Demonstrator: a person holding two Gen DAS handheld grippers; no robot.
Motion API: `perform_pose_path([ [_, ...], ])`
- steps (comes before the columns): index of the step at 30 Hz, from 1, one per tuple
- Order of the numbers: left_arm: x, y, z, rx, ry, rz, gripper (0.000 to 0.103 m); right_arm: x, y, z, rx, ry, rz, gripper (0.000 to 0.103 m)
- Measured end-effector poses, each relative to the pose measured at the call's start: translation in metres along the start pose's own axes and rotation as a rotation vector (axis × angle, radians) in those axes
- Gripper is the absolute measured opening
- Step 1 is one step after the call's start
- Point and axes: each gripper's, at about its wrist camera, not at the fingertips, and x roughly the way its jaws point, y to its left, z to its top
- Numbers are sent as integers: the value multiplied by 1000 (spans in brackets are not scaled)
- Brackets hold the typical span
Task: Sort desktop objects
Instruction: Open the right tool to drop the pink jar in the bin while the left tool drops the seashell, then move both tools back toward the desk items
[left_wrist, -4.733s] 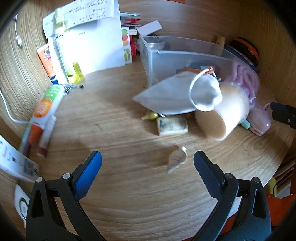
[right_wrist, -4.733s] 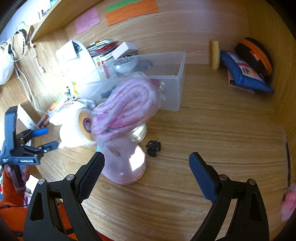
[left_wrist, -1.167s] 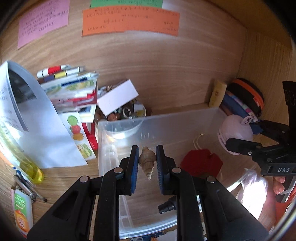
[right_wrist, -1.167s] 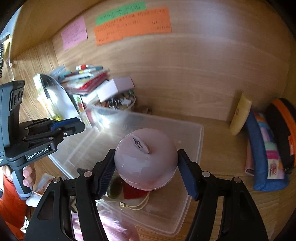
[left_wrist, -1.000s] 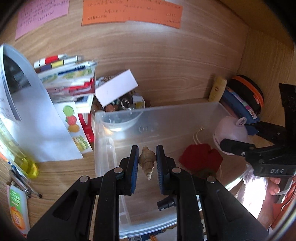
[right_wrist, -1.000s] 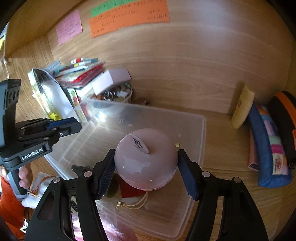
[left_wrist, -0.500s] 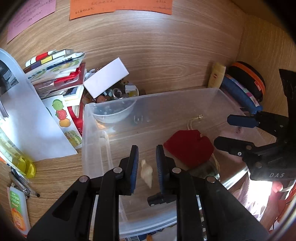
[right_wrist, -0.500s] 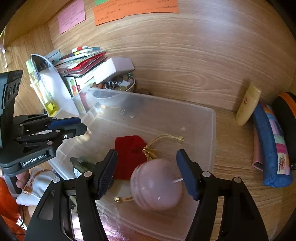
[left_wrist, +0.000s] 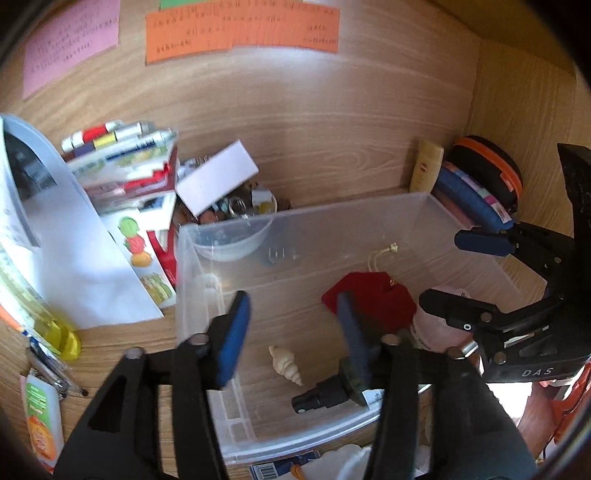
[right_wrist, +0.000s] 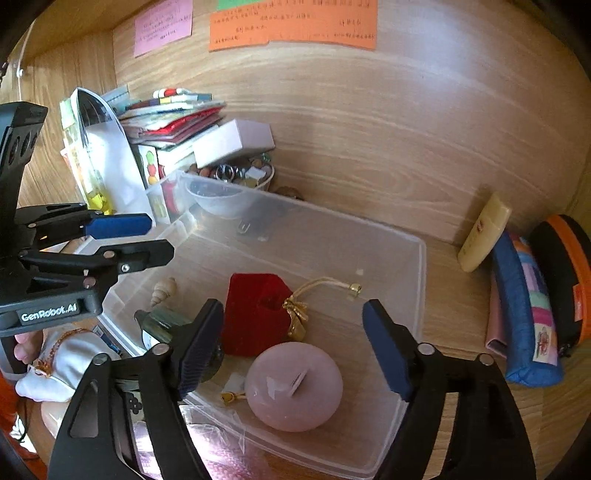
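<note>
Down in the clear bin (left_wrist: 369, 206) lie the little shell (left_wrist: 285, 363) and the pink ball (right_wrist: 293, 386), beside a red pouch (right_wrist: 255, 314). Both have just been dropped. Left hand-held gripper (left_wrist: 291, 334) and right hand-held gripper (right_wrist: 293, 343) have just been opening and hold nothing. Next, I think, they must lift out and find more things on the table (right_wrist: 454, 314).

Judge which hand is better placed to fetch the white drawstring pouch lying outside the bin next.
Left, probably. The white pouch lies just outside the clear bin on the left tool's side, below it. The right tool hangs over the pink apple-shaped piece on the far side. Both tools' jaws have just been opening, with nothing gripped.
</note>
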Motion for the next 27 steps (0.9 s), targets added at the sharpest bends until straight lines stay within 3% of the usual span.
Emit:
perform_pose_path([
  [5, -12, -3, 1, 15, -51, 20, 73, -9, -1, 3, 11, -21, 10, 81],
  [11, -24, 3, 4, 2, -69, 36, 75, -27, -6, 9, 41, -66, 27, 83],
  [18, -66, 12, 0, -26, -156, 92, 93, -68, -7, 8, 64, -130, 21, 87],
  [22, -90, 24, -8, -50, -185, 121, 94, -94, -3, -3, 58, -178, -3, 95],
  [27, -107, 34, -26, -76, -168, 141, 95, -114, 6, -20, 31, -205, -25, 96],
])
